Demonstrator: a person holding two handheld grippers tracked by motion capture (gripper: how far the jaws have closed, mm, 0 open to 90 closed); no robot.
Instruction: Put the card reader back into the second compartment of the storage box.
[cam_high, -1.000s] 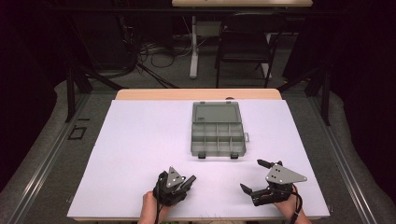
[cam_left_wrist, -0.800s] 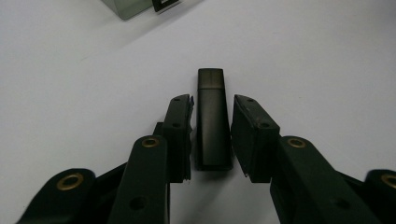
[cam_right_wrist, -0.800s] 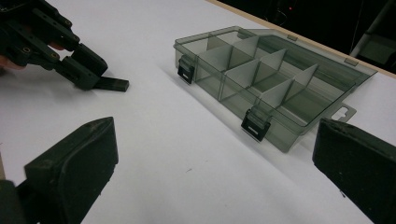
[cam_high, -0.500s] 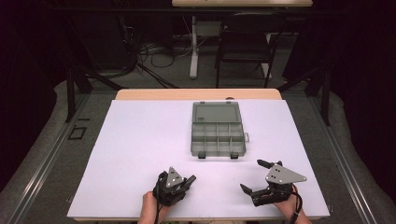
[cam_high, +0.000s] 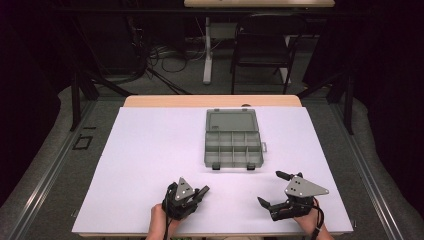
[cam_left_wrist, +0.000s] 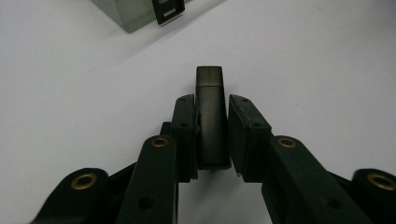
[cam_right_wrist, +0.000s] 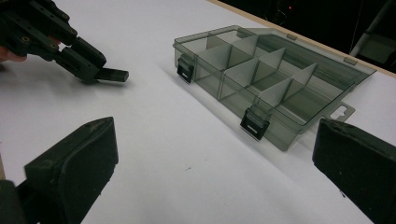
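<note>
Here the left gripper (cam_high: 201, 192) pinches a small dark rectangular block (cam_left_wrist: 211, 116), its jaws having just closed on it; the block sits low over the white counter (cam_high: 150, 150), near and left of the open grey plastic compartment box (cam_high: 233, 148). The right gripper (cam_high: 272, 190), spread and empty, waits right of the box. Next likely comes carrying the block over the box's latched near wall into a compartment; the bare counter between leaves free room.

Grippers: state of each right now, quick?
Left gripper: jaws have just been closing, now shut on a small dark block.
Right gripper: open, nothing between the jaws.
</note>
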